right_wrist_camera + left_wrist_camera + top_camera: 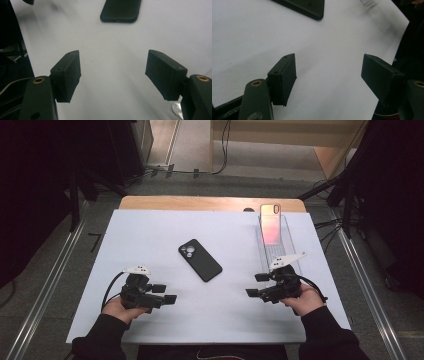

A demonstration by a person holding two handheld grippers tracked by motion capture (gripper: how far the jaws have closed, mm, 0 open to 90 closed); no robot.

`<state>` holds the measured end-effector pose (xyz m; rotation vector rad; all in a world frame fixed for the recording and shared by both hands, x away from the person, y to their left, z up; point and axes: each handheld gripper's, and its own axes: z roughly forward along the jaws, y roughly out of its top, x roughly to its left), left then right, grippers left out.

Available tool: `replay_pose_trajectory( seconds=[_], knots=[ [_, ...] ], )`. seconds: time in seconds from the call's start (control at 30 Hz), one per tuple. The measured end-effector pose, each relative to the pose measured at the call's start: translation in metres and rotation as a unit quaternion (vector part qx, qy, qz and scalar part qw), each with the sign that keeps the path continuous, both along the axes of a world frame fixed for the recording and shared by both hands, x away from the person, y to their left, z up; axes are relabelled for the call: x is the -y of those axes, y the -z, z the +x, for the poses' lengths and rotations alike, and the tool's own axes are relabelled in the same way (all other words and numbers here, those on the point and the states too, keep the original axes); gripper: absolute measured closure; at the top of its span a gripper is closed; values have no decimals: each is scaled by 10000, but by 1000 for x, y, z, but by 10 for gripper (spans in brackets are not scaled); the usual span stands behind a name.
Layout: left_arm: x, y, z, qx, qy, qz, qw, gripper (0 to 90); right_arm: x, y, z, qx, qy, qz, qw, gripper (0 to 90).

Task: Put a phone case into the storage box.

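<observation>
At mid-table, on the white sheet (pixel 150 230), the black phone (pixel 200 260) lies flat, camera side up, turned diagonally, touched by nothing. Far right, a pink phone case (pixel 270 223) stands propped at the far end of a clear tray (pixel 290 245). Left gripper (pixel 167 294) sits near-left of the phone, jaws wide and empty, pointing right; its own view catches the phone's corner (pixel 312 10) at top. Right gripper (pixel 112 72) is near-right of the phone, just beside the tray's near end, jaws spread wide with only bare sheet between them, aimed left toward the phone, whose short end (pixel 121 11) sits ahead, well apart. Step looks like approach, likely the right gripper heading for the phone, nothing grasped yet. Next move probably needs it to close the gap, drop low and line jaws across the phone's narrow sides; phone lies flat, so getting a pad under an edge could be tricky, may slide. Left could steady it.
</observation>
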<state>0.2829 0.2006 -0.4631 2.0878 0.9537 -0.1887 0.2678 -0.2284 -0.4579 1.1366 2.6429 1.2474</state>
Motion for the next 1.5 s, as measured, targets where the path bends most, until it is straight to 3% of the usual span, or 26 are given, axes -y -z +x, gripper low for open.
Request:
replay_pose_trajectory(
  seconds=[0.33, 0.57, 0.7, 0.8, 0.97, 1.1, 1.2, 1.5],
  knots=[
    [-3, -4, -5, 311, -5, 19, 9995, 281, 10, 15, -16, -114, 55, -185, 9997, 259],
    [-5, -4, -4, 434, -59, 44, 9990, 282, 8, 17, -16, -3, -28, -242, 9997, 244],
    [-5, -3, -1, 330, -98, 49, 9994, 281, 5, 11, -15, -2, 1, 27, 10000, 227],
    [-7, -1, 2, 91, -267, 7, 9996, 281, 2, 6, -11, -208, 114, 148, 9996, 219],
    [-9, -2, 2, 158, -324, 15, 9993, 281, -4, 0, -4, -447, 396, 380, 9975, 215],
    [-9, -2, 2, 141, -299, 14, 9995, 281, -10, -6, 2, -289, 592, 479, 9967, 215],
    [-8, -1, 2, 134, -283, 29, 9995, 281, -17, -10, 6, -145, 727, 409, 9964, 215],
    [-7, -1, 2, 131, -278, 125, 9994, 281, -34, -17, 22, -89, 815, 294, 9962, 215]
  ],
)
